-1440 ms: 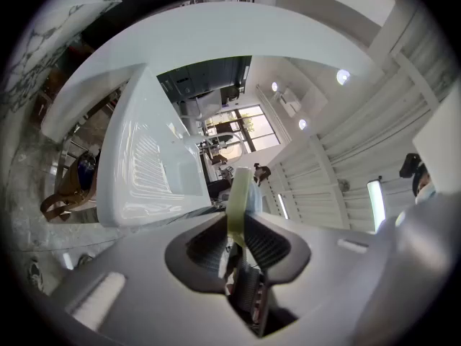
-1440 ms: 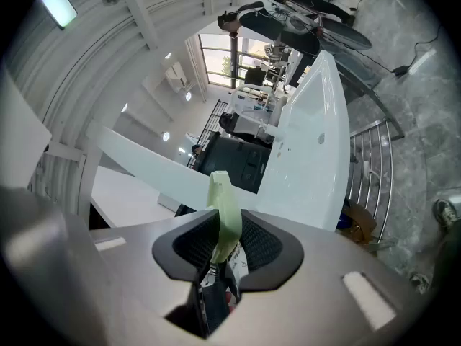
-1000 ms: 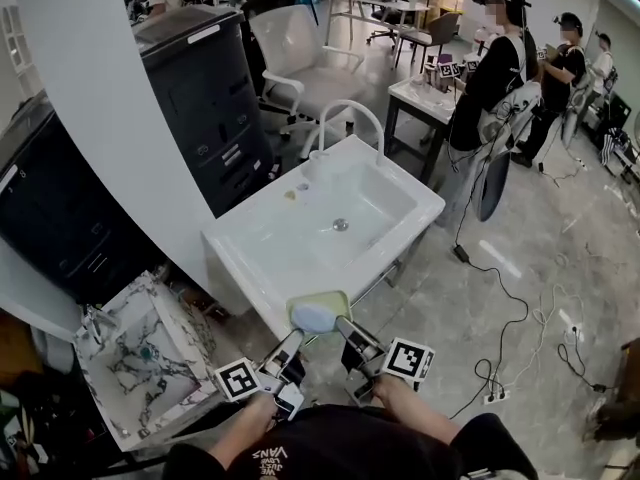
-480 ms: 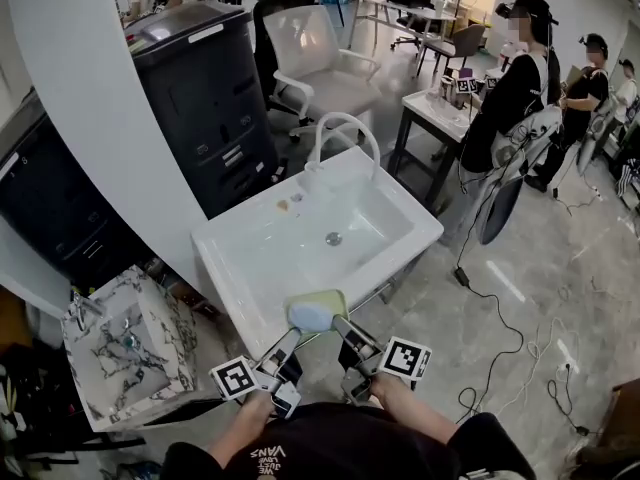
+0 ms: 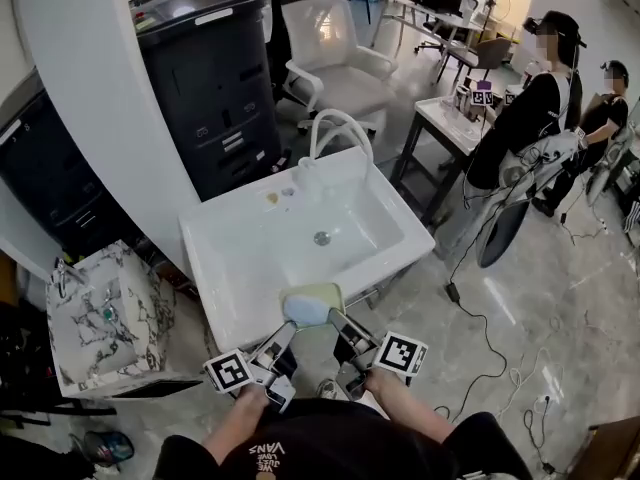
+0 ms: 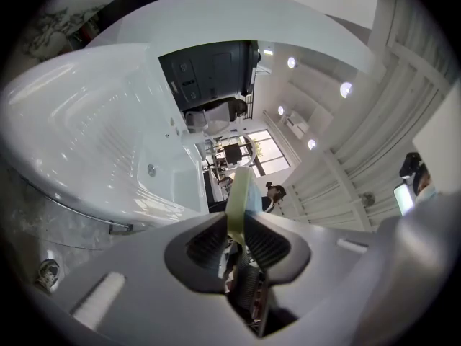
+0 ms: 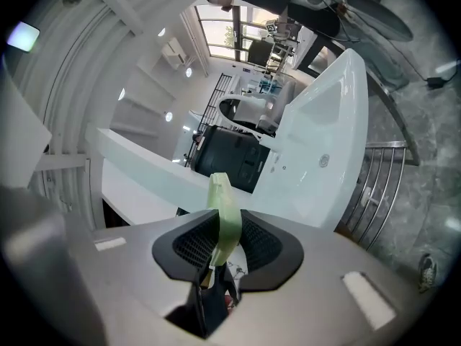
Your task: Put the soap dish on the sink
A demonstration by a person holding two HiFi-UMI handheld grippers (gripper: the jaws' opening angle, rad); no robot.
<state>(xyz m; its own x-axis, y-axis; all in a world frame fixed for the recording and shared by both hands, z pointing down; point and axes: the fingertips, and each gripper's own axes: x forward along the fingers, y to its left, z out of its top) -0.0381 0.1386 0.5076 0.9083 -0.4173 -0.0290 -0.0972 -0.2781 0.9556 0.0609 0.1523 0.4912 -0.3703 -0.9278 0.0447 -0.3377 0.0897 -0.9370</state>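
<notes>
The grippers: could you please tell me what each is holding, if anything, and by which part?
Both hold the soap dish: the left gripper pinches its near-left rim, the right gripper its near-right rim.

sink point(image 5: 210, 293) basin is wide open from the near rim. the arched faucet point(image 5: 338, 113) stands at the sink's far edge, with the black cabinet point(image 5: 215, 78) just behind it.

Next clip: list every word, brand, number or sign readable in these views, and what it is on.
"VANS": upside down on the person's dark shirt, head view; smaller print beside it is too blurred to read.
The marker cube at left and the marker cube at right: square patterns only, no letters.
The soap dish and the sink: no print visible.
</notes>
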